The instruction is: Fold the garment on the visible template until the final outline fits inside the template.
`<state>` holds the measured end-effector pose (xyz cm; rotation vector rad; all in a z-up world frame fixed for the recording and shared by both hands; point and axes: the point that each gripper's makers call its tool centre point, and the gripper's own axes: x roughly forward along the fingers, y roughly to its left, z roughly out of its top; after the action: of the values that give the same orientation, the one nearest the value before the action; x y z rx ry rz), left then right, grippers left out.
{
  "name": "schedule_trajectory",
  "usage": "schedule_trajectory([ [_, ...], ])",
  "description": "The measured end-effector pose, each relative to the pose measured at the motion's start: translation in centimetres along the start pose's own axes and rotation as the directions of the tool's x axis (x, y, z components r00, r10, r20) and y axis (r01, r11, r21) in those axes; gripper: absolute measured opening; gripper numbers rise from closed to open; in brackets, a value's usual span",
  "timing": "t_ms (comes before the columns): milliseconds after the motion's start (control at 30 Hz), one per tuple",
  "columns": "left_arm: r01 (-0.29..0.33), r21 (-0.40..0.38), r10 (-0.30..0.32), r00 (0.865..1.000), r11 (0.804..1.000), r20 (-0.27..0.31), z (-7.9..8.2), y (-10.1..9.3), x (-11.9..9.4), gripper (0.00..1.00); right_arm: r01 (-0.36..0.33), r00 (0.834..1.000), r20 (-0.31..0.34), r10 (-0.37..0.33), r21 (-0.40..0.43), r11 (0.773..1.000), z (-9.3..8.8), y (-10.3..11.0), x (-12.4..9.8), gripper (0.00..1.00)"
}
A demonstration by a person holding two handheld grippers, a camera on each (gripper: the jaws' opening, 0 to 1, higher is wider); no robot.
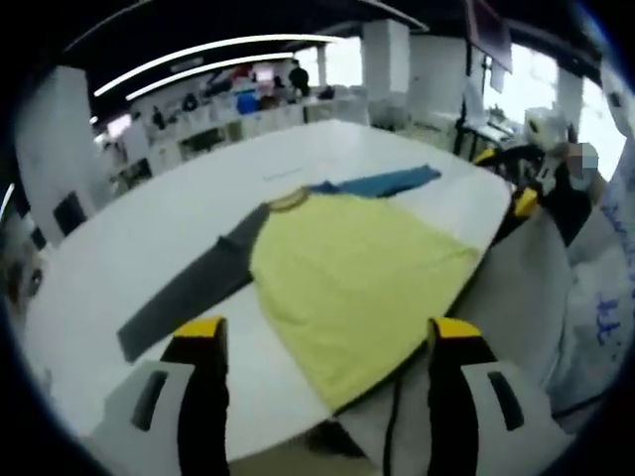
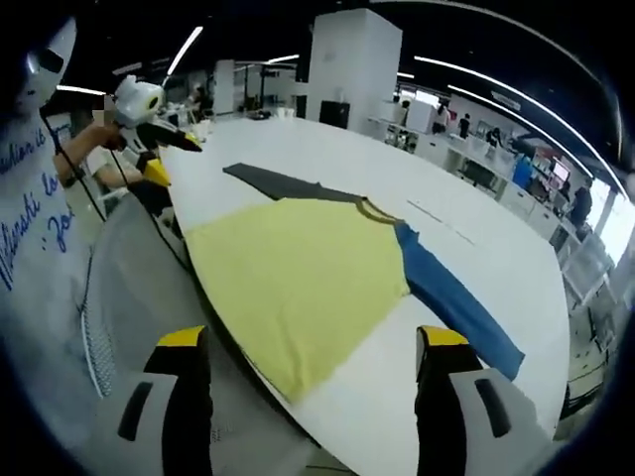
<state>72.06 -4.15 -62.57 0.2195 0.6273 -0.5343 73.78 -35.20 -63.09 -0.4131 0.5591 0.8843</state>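
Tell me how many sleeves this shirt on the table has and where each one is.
2. The grey sleeve stretches out flat from one shoulder of the yellow shirt; the blue sleeve stretches out from the other shoulder. Both lie unfolded on the white table.

- I see a large white rounded table.
- On it lies flat a yellow shirt with one grey and one blue sleeve.
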Motion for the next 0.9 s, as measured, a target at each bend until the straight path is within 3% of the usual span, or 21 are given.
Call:
schedule_trajectory([
  [133, 0.029, 0.01, -0.029, 1.0, 1.0, 0.006, 0.3, -0.7, 0.0, 0.84, 0.0, 1.0, -0.014, 0.0, -0.018, 1.0, -0.3, 0.0, 0.0, 0.88],
  [267, 0.02, 0.018, -0.021, 1.0, 1.0, 0.007, 0.3, -0.7, -0.2, 0.94, -0.008, 1.0, 0.016, 0.007, 0.003, 1.0, 0.1, 0.0, -0.1, 0.93],
  [400, 0.02, 0.022, -0.021, 1.0, 1.0, 0.024, 0.7, -1.0, -0.7, 0.92, -0.004, 1.0, 0.027, 0.004, 0.016, 1.0, 0.1, -0.2, -0.1, 1.0],
  [733, 0.02, 0.04, -0.022, 0.999, 0.999, 0.04, 1.4, -2.8, -1.2, 0.99, -0.023, 0.999, 0.028, 0.023, 0.003, 1.0, -0.6, -0.4, -0.4, 1.0],
  [900, 0.022, 0.03, -0.022, 1.0, 0.999, 0.006, 0.6, -3.6, -0.8, 0.99, -0.034, 0.999, 0.034, 0.034, 0.0, 0.999, -1.0, -0.5, -0.8, 1.0],
])
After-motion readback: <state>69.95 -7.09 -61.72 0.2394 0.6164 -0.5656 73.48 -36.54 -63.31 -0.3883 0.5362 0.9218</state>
